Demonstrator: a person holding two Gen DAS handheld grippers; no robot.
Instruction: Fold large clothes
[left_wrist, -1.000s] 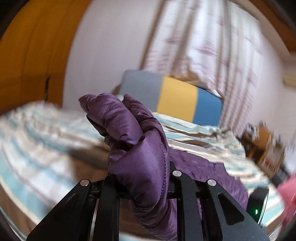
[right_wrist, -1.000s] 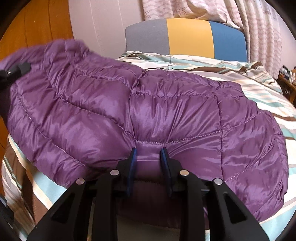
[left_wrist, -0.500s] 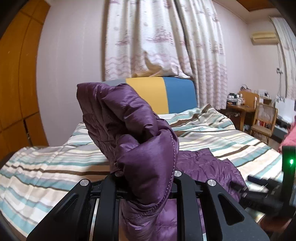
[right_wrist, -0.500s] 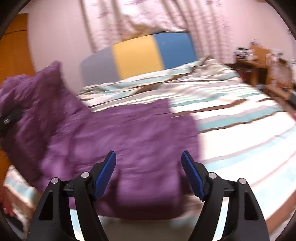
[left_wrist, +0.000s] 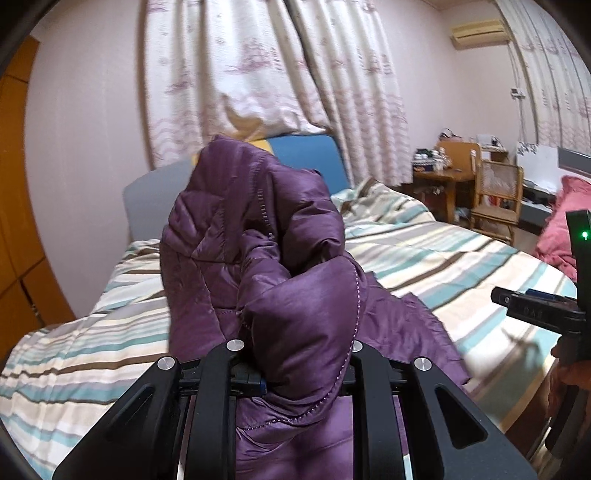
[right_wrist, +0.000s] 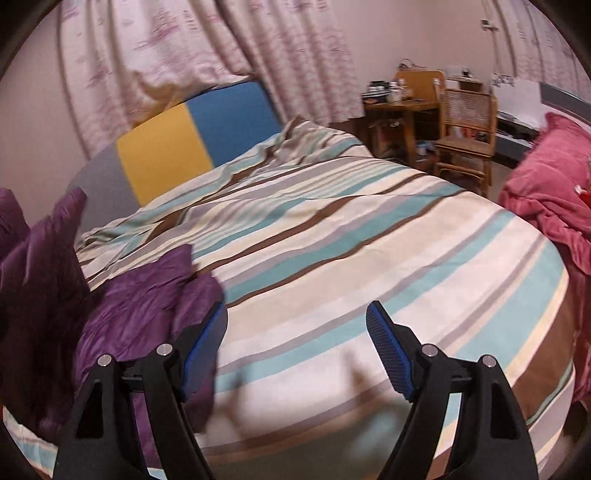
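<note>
A purple quilted puffer jacket (left_wrist: 258, 258) is bunched up in my left gripper (left_wrist: 291, 354), which is shut on it and holds it above the striped bed (left_wrist: 424, 266). The rest of the jacket trails down onto the bed. In the right wrist view the jacket (right_wrist: 140, 306) lies at the left on the bed (right_wrist: 332, 240). My right gripper (right_wrist: 295, 332) is open and empty, to the right of the jacket above the bedspread. It also shows at the right edge of the left wrist view (left_wrist: 543, 314).
A grey, yellow and blue headboard (right_wrist: 192, 144) stands at the far end under patterned curtains (left_wrist: 258, 74). A wooden desk and chair (right_wrist: 461, 125) stand at the back right. A pink garment (right_wrist: 546, 192) lies at the bed's right edge. An orange wardrobe (left_wrist: 14, 221) is at left.
My right gripper has let go of the jacket, opened and swung right, away from it. My left gripper has kept its hold and lifted the bunched jacket higher.
</note>
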